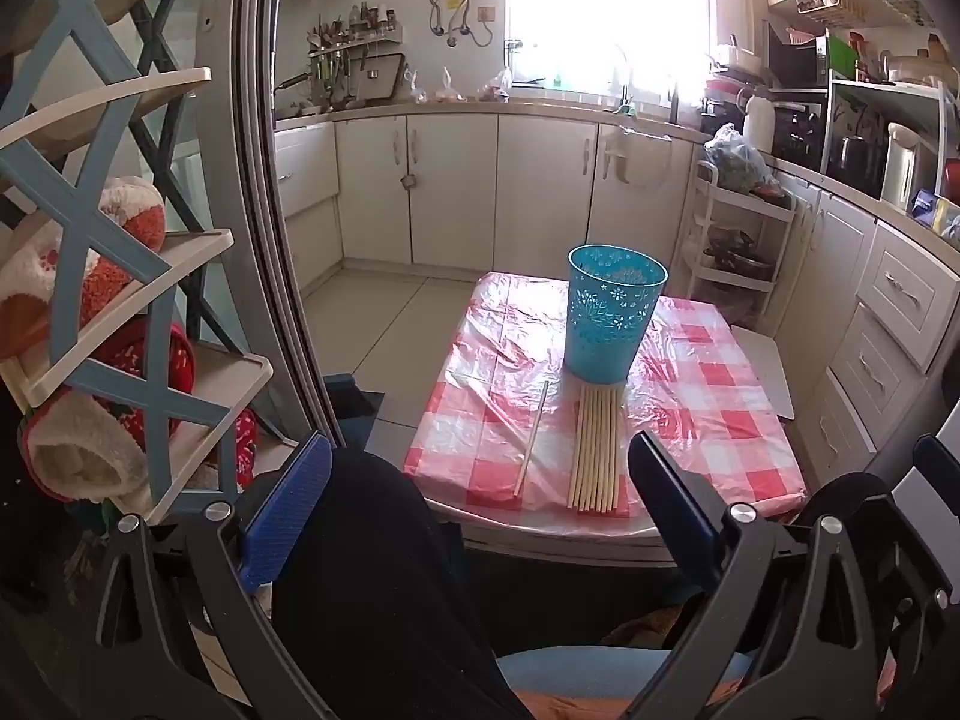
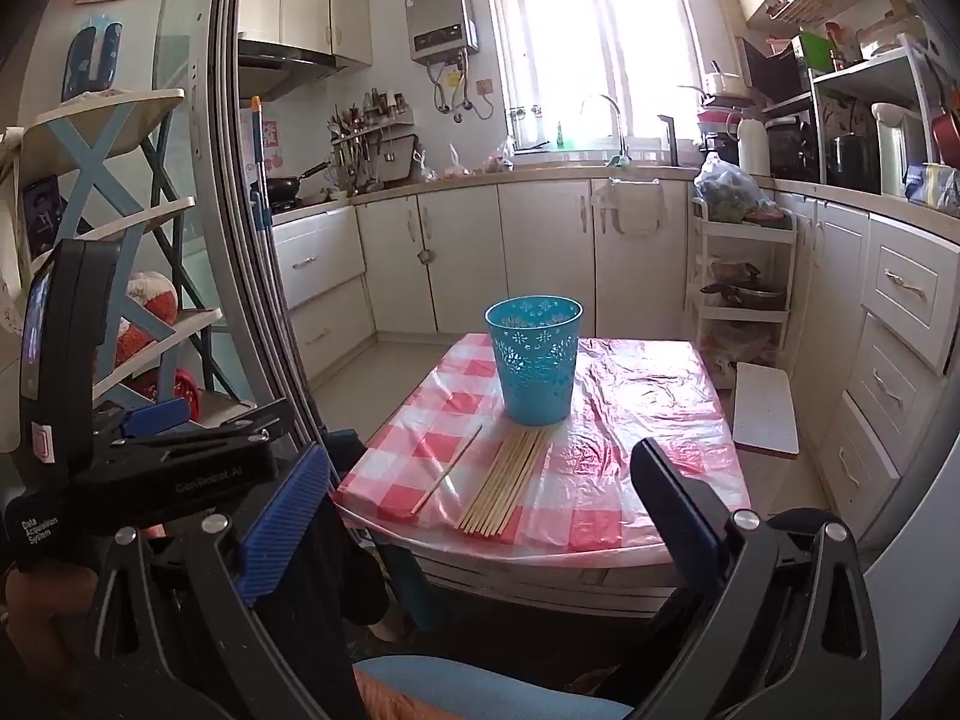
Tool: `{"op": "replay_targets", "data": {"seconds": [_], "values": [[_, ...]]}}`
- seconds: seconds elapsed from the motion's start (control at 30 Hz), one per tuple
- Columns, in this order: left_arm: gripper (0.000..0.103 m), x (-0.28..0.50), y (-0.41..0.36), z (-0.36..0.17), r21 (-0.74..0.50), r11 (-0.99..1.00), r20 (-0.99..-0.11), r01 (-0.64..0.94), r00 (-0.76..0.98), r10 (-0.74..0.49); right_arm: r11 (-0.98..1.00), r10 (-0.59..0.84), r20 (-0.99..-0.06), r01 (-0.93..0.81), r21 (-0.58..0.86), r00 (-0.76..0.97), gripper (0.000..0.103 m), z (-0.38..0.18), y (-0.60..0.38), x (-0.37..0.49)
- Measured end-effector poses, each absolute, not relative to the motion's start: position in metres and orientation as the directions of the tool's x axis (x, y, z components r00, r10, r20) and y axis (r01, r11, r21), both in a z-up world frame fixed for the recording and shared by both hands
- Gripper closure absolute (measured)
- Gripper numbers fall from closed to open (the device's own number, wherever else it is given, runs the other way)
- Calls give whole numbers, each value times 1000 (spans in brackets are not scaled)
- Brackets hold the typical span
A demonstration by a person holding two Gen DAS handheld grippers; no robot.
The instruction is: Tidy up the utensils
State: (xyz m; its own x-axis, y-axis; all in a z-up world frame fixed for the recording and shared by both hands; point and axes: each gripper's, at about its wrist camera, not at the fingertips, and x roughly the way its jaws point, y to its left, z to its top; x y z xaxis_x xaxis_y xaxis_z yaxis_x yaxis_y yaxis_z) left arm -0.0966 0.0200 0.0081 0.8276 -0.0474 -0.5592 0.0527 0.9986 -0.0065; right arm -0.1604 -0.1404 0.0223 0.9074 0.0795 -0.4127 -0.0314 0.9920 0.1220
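A blue perforated holder (image 1: 613, 317) (image 2: 534, 360) stands upright on a small table with a red-checked plastic cloth (image 1: 708, 420) (image 2: 648, 420). In front of it lies a row of several pale chopsticks (image 1: 594, 450) (image 2: 507, 480). One single chopstick (image 1: 531, 441) (image 2: 450, 468) lies apart to their left. My left gripper (image 1: 480, 480) is open, held short of the table's near edge with nothing between its fingers. My right gripper (image 2: 480, 498) is open too, empty, also back from the table. The left gripper's body (image 2: 150, 456) shows at the left of the right wrist view.
A shelf rack (image 1: 120, 300) with plush toys and a sliding door frame (image 1: 264, 180) stand at the left. Kitchen cabinets (image 1: 450, 192) run along the back and right. A white trolley (image 2: 744, 276) and a white board (image 2: 765, 408) sit right of the table. A person's dark-clothed leg (image 1: 372, 570) is below.
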Motion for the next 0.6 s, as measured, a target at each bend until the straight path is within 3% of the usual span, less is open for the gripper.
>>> {"op": "replay_targets", "data": {"seconds": [0.6], "values": [[8,-98,19,8,-4,999,-556,53,830,-47,992,79,-411,-33,118,908,7,21,-142,-160]]}}
